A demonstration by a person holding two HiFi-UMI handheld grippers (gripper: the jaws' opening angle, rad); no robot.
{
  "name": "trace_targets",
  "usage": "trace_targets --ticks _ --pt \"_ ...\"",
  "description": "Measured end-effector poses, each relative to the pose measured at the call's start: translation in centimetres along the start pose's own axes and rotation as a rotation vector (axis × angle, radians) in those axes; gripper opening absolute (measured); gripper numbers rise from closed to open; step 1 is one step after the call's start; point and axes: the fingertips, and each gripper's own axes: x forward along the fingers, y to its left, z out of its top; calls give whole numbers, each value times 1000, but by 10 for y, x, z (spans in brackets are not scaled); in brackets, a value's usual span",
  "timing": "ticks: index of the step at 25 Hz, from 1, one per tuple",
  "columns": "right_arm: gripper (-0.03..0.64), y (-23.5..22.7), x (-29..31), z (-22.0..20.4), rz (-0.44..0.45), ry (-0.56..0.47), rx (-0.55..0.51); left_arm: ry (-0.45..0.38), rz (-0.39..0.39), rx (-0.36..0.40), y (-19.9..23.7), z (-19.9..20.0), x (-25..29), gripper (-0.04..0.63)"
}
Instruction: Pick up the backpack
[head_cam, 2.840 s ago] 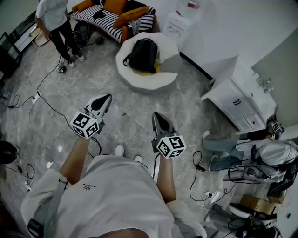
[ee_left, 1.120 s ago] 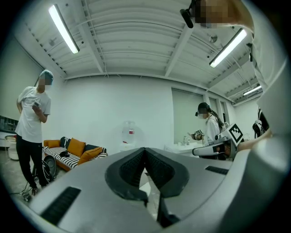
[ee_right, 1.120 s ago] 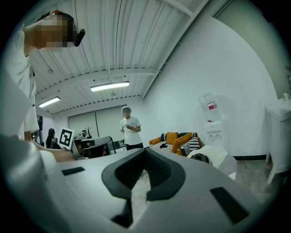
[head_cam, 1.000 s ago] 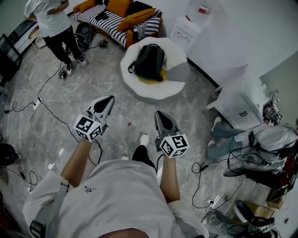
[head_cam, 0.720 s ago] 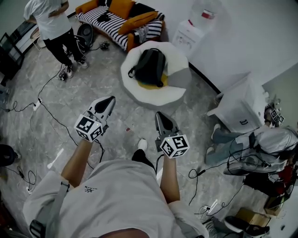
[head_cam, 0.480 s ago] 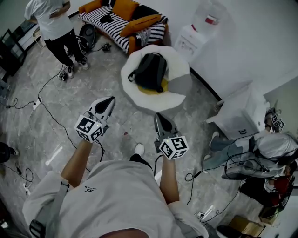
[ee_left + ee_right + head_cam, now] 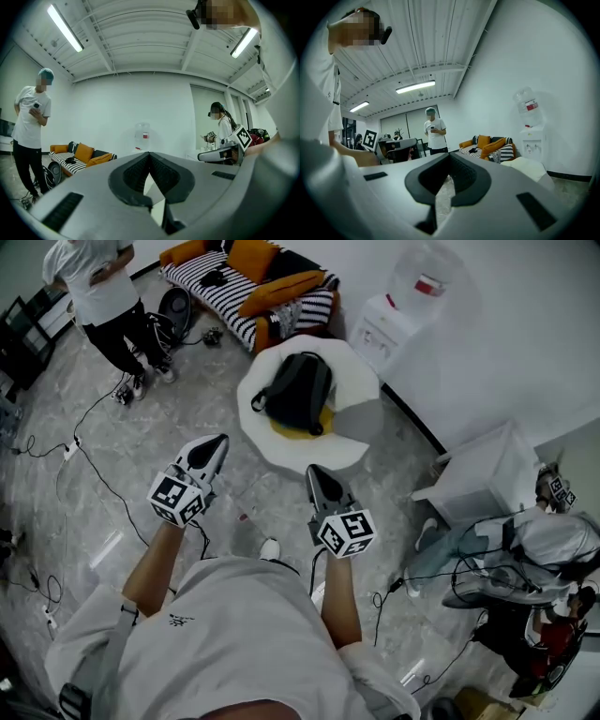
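Note:
The black backpack (image 7: 295, 390) lies on a round white seat (image 7: 347, 373) with something yellow under it, ahead of me on the grey marble floor. My left gripper (image 7: 219, 440) is held out level, shut and empty, to the lower left of the seat. My right gripper (image 7: 311, 470) is also shut and empty, with its tip just short of the seat's near edge. In the left gripper view the jaws (image 7: 149, 154) meet with nothing between them. The right gripper view shows the same (image 7: 450, 156), with the seat's white edge (image 7: 534, 166) off to the right. The backpack shows in neither gripper view.
A striped sofa (image 7: 246, 279) with orange cushions stands behind the seat. A water dispenser (image 7: 398, 310) is against the wall, and a white cabinet (image 7: 483, 474) is at right. A person (image 7: 94, 292) stands at far left. Cables (image 7: 89, 474) trail over the floor. Another person (image 7: 525, 549) and gear are at right.
The seat with the backpack has come closer to both grippers as I walk toward it. Both grippers stay shut and held out as before.

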Motion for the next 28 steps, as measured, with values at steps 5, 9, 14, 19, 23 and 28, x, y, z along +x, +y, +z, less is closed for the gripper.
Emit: trace_targets --ticks 5,9,14,19,23,28 --pt "7 7 -21 -22 10 -15 -21 -14 7 14 -20 -21 -17 2" --pt "8 -19 -14 -20 19 -6 -13 -6 15 6 -21 -22 8 2" --pt "8 -41 -8 -17 26 -1 -7 5 24 11 -22 -24 30 2" --pt "7 -38 -10 -19 26 -10 -5 7 25 22 -24 -24 23 2" --pt "7 -30 -12 -17 34 -20 -9 7 26 32 -24 -21 18 2" --pt "6 -28 -6 -13 22 -28 -16 -5 14 37 -18 -18 18 2"
